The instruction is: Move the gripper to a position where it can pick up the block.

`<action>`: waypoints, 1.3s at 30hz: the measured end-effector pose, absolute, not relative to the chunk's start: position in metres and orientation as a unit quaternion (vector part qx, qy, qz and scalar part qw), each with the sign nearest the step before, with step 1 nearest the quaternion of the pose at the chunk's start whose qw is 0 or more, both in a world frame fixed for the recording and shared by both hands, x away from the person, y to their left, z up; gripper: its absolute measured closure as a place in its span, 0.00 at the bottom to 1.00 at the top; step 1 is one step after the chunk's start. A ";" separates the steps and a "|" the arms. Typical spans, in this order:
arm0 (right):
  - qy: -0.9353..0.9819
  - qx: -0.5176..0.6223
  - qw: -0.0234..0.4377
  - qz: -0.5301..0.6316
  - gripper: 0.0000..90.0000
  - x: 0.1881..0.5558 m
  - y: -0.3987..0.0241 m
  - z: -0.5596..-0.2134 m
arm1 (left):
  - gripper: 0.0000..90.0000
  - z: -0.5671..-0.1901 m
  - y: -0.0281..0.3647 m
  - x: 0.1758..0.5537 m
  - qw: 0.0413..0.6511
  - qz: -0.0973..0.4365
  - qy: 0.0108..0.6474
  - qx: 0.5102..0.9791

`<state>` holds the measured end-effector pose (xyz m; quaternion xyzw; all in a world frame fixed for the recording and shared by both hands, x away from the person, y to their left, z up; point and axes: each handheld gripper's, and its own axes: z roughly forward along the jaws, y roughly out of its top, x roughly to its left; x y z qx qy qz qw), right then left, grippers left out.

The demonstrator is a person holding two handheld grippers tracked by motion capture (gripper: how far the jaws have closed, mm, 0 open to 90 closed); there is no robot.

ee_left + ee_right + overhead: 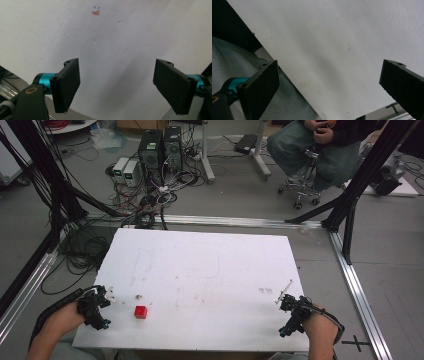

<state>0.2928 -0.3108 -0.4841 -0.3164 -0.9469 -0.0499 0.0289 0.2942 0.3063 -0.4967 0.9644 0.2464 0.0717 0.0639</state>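
Two grippers hovered over the white surface (210, 265), one at each near corner, each held by a hand coming in from the near edge. The left gripper (95, 307) had its jaws spread wide with nothing between them; the right gripper (292, 315) likewise had its jaws well apart and empty. A small red cube (140, 312) sat on the surface just to the right of the left gripper's jaws, apart from them.

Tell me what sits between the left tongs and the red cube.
Nothing visible does. The red cube sits alone on the white table, with bare surface between it and the open left tongs at the table's near-left edge.
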 end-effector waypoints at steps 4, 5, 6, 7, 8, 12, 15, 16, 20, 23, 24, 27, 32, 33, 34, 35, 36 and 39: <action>-0.946 -0.320 0.028 -0.050 0.03 0.293 -0.310 -0.484 | 0.25 -0.495 0.305 0.295 0.055 0.072 0.219 0.971; -0.946 -0.320 0.028 -0.049 0.03 0.293 -0.310 -0.483 | 0.25 -0.495 0.305 0.295 0.056 0.071 0.214 0.973; -0.946 -0.318 0.029 -0.050 0.03 0.293 -0.309 -0.483 | 0.25 -0.494 0.304 0.297 0.054 0.069 0.202 0.976; -0.947 -0.316 0.029 -0.049 0.03 0.293 -0.309 -0.483 | 0.25 -0.493 0.303 0.298 0.052 0.069 0.199 0.976; -0.947 -0.316 0.029 -0.048 0.03 0.293 -0.309 -0.483 | 0.25 -0.493 0.303 0.299 0.053 0.069 0.200 0.976; -0.948 -0.314 0.028 -0.050 0.03 0.293 -0.309 -0.483 | 0.25 -0.489 0.302 0.304 0.056 0.066 0.193 0.977; -0.948 -0.313 0.027 -0.052 0.03 0.293 -0.309 -0.483 | 0.25 -0.487 0.300 0.306 0.057 0.067 0.188 0.978; -0.948 -0.312 0.026 -0.051 0.03 0.293 -0.309 -0.483 | 0.25 -0.486 0.299 0.307 0.060 0.067 0.185 0.979; -0.948 -0.313 0.028 -0.051 0.03 0.293 -0.308 -0.482 | 0.25 -0.480 0.296 0.311 0.059 0.067 0.167 0.982; -0.948 -0.312 0.028 -0.054 0.03 0.293 -0.309 -0.483 | 0.25 -0.475 0.293 0.314 0.062 0.062 0.153 0.984; -0.948 -0.313 0.029 -0.053 0.03 0.293 -0.309 -0.483 | 0.24 -0.474 0.292 0.315 0.062 0.062 0.149 0.985; -0.948 -0.313 0.029 -0.054 0.03 0.293 -0.309 -0.482 | 0.25 -0.472 0.290 0.316 0.064 0.058 0.143 0.986; -0.948 -0.313 0.029 -0.057 0.03 0.293 -0.308 -0.482 | 0.24 -0.468 0.287 0.320 0.061 0.053 0.119 0.990; -0.948 -0.311 0.028 -0.055 0.03 0.293 -0.309 -0.482 | 0.25 -0.467 0.285 0.321 0.063 0.049 0.117 0.990; -0.948 -0.311 0.028 -0.055 0.03 0.293 -0.309 -0.482 | 0.25 -0.467 0.285 0.321 0.063 0.049 0.117 0.990; -0.948 -0.313 0.027 -0.057 0.03 0.293 -0.309 -0.482 | 0.25 -0.466 0.284 0.321 0.061 0.050 0.108 0.991; -0.948 -0.312 0.027 -0.058 0.03 0.293 -0.309 -0.482 | 0.25 -0.465 0.283 0.322 0.059 0.047 0.105 0.992; -0.948 -0.312 0.027 -0.058 0.03 0.293 -0.308 -0.482 | 0.25 -0.463 0.279 0.323 0.056 0.051 0.091 0.993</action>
